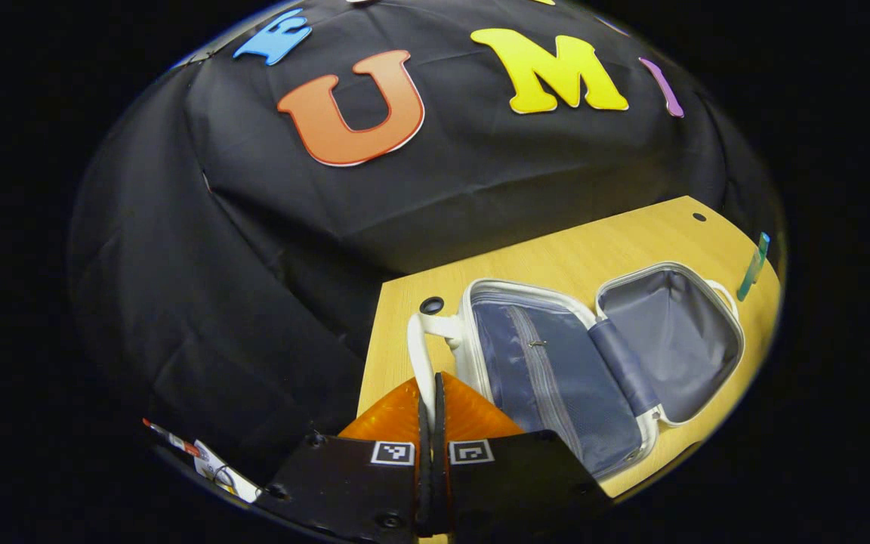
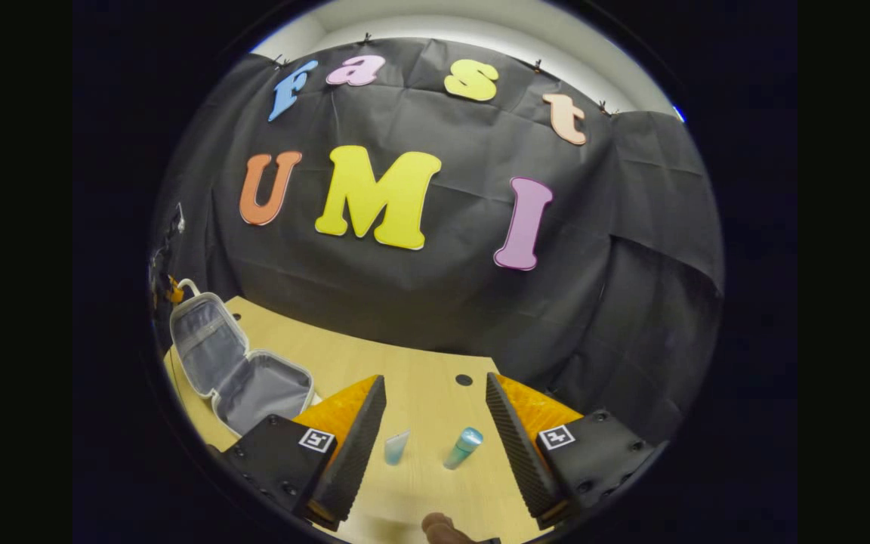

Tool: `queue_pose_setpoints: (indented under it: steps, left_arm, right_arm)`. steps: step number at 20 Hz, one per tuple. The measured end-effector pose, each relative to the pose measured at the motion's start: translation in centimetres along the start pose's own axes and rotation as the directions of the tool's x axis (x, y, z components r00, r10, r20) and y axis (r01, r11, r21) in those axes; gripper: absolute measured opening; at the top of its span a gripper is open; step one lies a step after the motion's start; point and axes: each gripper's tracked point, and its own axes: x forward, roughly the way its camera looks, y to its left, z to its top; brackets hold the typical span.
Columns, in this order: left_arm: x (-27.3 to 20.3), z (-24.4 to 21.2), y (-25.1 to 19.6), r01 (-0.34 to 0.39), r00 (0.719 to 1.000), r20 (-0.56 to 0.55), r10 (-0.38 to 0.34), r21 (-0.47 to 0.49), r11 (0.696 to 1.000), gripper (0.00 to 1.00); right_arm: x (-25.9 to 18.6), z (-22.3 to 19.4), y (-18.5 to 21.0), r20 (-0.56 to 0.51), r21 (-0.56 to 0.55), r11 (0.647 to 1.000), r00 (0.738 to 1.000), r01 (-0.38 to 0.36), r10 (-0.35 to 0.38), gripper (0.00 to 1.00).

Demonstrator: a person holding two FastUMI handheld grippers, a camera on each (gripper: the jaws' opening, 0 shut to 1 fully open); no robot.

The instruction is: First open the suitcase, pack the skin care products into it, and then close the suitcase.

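In the left gripper view, the left gripper (image 1: 430, 393) sits at the bottom with its fingers clenched together. The thin white handle (image 1: 421, 355) of the suitcase (image 1: 556, 363) runs right along the line where the fingers meet, but I can't tell if it's actually pinched between them or just lying behind. The suitcase itself is lying wide open on the wooden table (image 1: 556, 257), just to the right of the fingertips — one grey-lined half with a zipped mesh pocket nearer, the other half farther right. Past that, at the table's far right edge, a teal tube (image 1: 754, 266) pokes up.

Over in the right gripper view, the open suitcase (image 2: 235, 363) sits at the left end of the table (image 2: 420, 370), beside the left finger. The right gripper (image 2: 435, 412) is spread wide, holding nothing. Between its fingers, lying on the table a bit nearer than the tips, are two skin care items: a small pale blue tube (image 2: 396, 447) closer to the left finger, then a teal bottle (image 2: 464, 446) with a rounded cap — both apart from the fingers. A brown thing (image 2: 442, 527) peeks in at the bottom edge; can't make out what it is.
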Motion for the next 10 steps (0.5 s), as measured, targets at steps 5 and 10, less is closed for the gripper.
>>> queue_pose_setpoints:
  steps: [5,10]
  left_arm:
    - [4.2,-4.4,0.5,0.059,0.995,-0.075,-0.062,-0.039,0.997,0.03]
    - [6.9,-8.1,-0.2,0.127,0.982,-0.125,-0.141,-0.113,0.985,0.05]
  right_arm:
    - [-0.4,-1.3,-0.3,-0.047,-0.020,1.000,0.999,0.015,-0.016,0.79]
    - [-1.1,-2.2,-1.9,-0.075,-0.044,0.997,0.995,0.058,-0.061,0.80]
